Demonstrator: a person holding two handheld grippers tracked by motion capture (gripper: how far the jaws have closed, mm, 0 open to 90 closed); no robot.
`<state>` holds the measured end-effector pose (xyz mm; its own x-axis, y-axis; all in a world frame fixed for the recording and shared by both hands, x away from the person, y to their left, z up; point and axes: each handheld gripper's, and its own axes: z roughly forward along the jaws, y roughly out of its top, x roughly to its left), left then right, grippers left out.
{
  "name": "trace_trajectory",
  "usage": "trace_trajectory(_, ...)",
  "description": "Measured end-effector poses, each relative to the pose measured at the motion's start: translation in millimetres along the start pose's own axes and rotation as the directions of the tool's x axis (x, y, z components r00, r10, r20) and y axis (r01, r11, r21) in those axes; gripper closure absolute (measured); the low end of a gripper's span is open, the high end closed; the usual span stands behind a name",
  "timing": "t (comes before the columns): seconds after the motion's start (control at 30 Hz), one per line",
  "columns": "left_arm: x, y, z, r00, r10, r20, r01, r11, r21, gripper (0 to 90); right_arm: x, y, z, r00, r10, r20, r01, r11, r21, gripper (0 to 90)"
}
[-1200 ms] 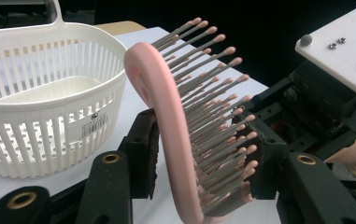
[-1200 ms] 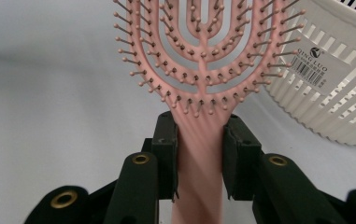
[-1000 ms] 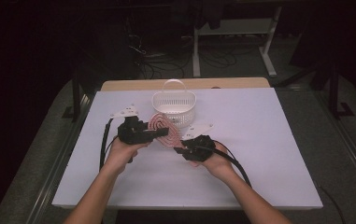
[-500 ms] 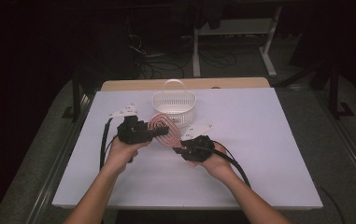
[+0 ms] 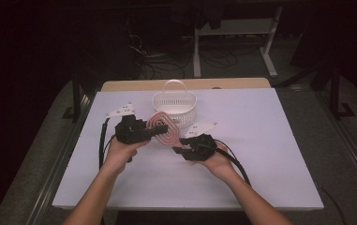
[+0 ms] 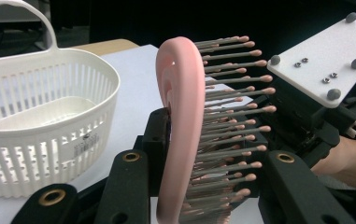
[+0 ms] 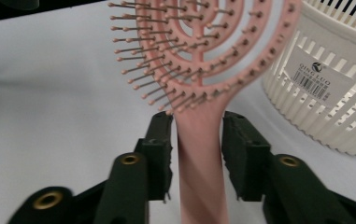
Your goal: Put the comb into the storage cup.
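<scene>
Nearest the person, the right hand-held gripper (image 5: 182, 146) has its jaws around the brush (image 5: 163, 132) handle, and they've just been opening: in the right gripper view there's a sliver of daylight on both sides of the handle (image 7: 199, 158), so it isn't really pinching anymore. A bit further out, the left hand-held gripper (image 5: 159, 130) is clamped down on the brush head, one pad on the pink back and the other in among the bristles (image 6: 227, 116). So the brush is up off the bench (image 5: 270, 154), between the two hands. Looks like a handover, left taking it over. Right behind it sits the white basket (image 5: 174, 107), empty as far as I can see. My guess: the grab's done, dropping the brush in the basket is what's left.
</scene>
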<state>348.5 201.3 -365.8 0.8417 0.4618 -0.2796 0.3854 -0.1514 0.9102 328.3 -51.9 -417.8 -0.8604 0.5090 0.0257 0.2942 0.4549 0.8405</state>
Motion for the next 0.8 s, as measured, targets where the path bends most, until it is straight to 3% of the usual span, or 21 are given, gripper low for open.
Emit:
trace_trajectory(0.17,2.9,0.7,-4.7,0.9998,0.004,-0.018,-0.004,1.0000,-0.008,65.1,-3.5,-0.2,-2.0,0.9997,0.022,-0.006,-0.022,0.9997,-0.009,46.0)
trace_trajectory(0.33,4.7,1.8,-9.6,0.9996,0.011,-0.025,-0.011,0.9998,-0.016,65.1,-6.2,-0.3,-4.6,0.9996,0.026,-0.014,-0.026,0.9996,-0.013,40.7)
trace_trajectory(0.8,9.9,5.4,-22.9,0.9987,0.020,-0.047,-0.022,0.9989,-0.042,65.2,-16.7,-5.5,-9.9,0.9965,0.083,0.010,-0.083,0.9962,0.025,21.5)
